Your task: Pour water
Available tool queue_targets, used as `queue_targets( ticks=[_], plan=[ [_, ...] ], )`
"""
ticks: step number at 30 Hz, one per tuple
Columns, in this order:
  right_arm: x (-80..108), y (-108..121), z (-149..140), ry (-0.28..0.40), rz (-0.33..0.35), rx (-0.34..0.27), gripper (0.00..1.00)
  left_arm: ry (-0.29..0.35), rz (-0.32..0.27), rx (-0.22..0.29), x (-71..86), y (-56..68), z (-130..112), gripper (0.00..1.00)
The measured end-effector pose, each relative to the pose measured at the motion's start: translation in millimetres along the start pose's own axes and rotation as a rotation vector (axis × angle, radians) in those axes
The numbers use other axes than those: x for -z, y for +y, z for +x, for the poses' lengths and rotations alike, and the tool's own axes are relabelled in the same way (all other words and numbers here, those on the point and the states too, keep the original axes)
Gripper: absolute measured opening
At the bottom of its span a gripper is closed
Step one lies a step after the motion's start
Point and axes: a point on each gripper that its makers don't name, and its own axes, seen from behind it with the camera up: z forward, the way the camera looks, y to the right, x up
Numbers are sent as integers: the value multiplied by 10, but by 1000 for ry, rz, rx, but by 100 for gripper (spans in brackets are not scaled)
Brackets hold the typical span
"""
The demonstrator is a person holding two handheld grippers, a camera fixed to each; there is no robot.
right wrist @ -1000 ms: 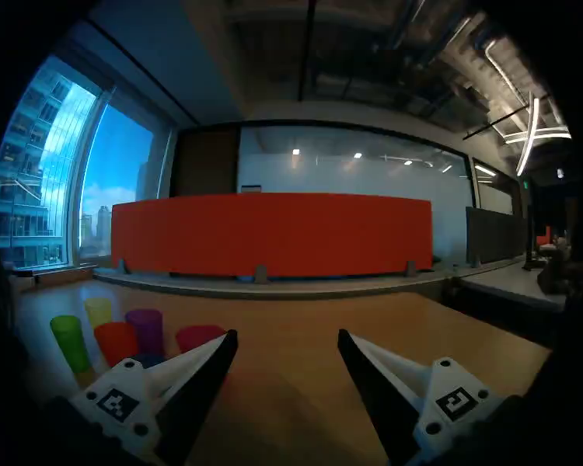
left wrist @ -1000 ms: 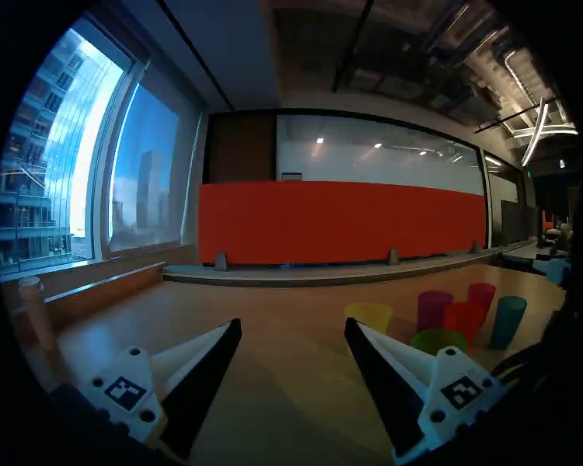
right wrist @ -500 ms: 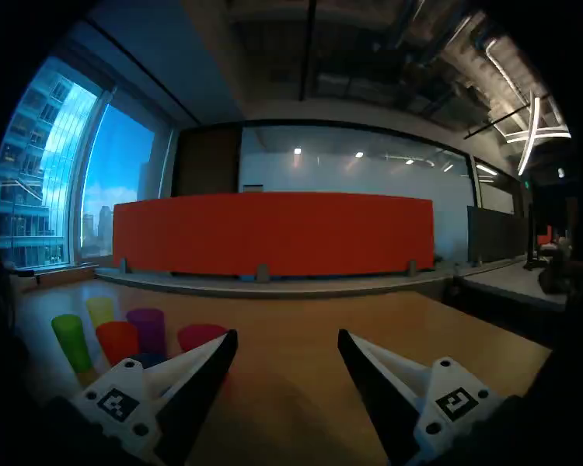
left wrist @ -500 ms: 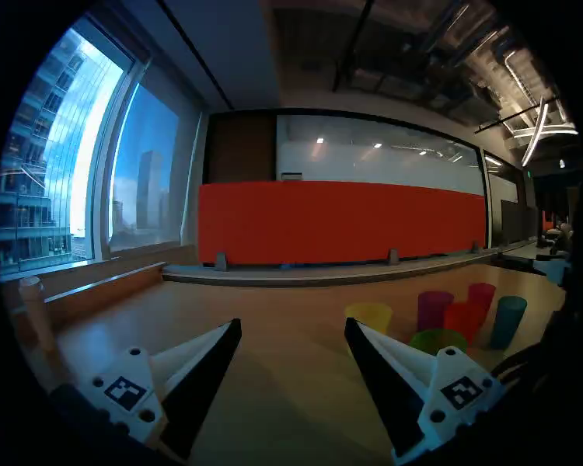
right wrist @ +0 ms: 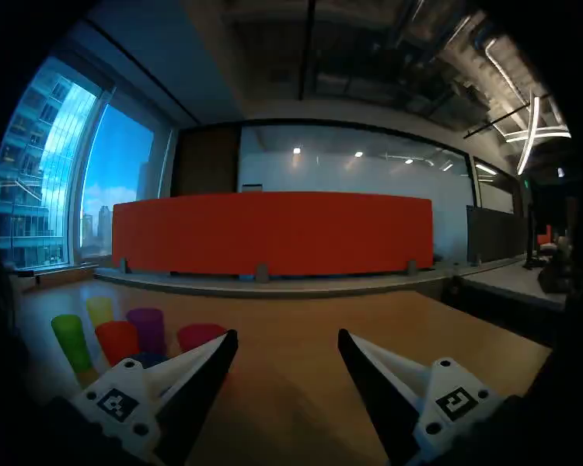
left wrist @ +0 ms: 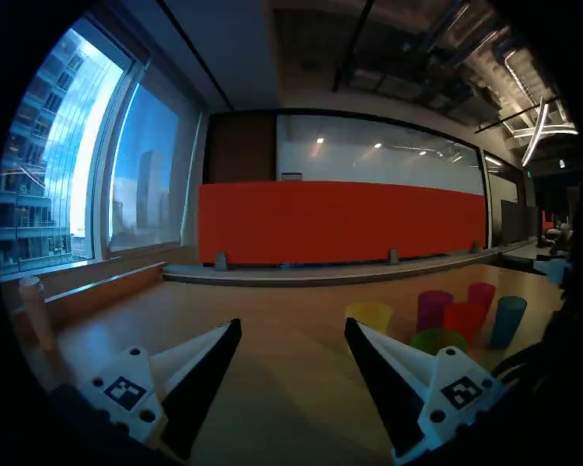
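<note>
Item: coloured plastic cups (left wrist: pixel 434 307), clustered on the table (left wrist: pixel 291 404), well short of its far edge. We judge them light, stiff, easily tipped; grip mid-wall. Also listed: left hand-held gripper (left wrist: pixel 291 325) and right hand-held gripper (right wrist: pixel 286 334), both spread wide, empty.

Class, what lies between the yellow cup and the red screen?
Left gripper view: past the yellow cup, bare wooden tabletop, then a grey ledge under the red screen.

Office: desk divider (right wrist: pixel 272 233), glass wall (left wrist: pixel 377 151)
</note>
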Motion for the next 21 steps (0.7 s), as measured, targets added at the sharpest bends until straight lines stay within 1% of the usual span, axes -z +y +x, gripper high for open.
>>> queue_targets(
  ticks=[14,18,21],
  plan=[
    [7,3,0,0,0,0,100,0,5,0,3,32,-3,99],
    [3,5,2,0,0,0,100,0,9,0,47,-6,-9,99],
    [1,2,1,0,0,0,100,0,3,0,77,-3,-12,100]
  ],
)
